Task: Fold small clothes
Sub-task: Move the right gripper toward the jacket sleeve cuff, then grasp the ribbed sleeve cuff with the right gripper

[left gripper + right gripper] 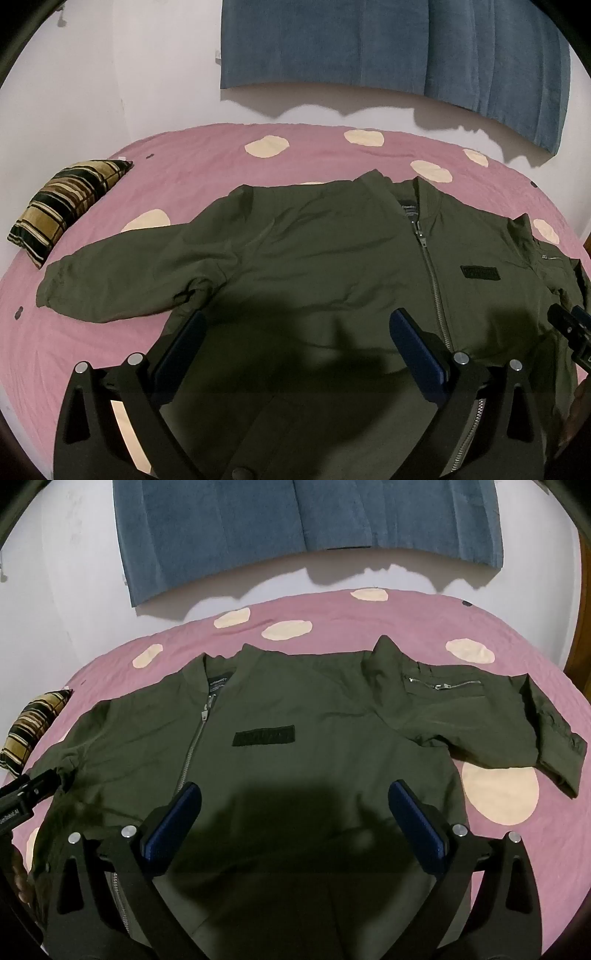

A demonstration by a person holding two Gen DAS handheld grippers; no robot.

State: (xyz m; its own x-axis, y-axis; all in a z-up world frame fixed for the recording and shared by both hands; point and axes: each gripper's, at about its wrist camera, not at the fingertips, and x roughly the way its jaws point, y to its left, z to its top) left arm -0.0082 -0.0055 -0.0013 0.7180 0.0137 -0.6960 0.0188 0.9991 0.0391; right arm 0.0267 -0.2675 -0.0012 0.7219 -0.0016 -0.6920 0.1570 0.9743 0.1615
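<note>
An olive-green bomber jacket (295, 716) lies front-up and zipped on the bed (480, 620), collar toward the wall. Both sleeves are spread outward: its plain sleeve (122, 273) reaches toward the striped cushion (62, 206), and the sleeve with the zip pocket (480, 716) bends down at the cuff on the other side. Laid flat like this, it looks ready for a first fold, with nothing folded yet.

The left tongs (295, 339) and the right tongs (291, 812) both hang over the lower chest with their blue pads spread wide and nothing between them; neither has hold of the cloth. Each probably sits over its own half so it can take a sleeve or side.

The hem is hidden under the tongs' frames and their shadow, so how it lies cannot be told. The chest patch (264, 735) and neck label are too blurred to read. A blue curtain (295, 528) hangs on the wall beyond.
</note>
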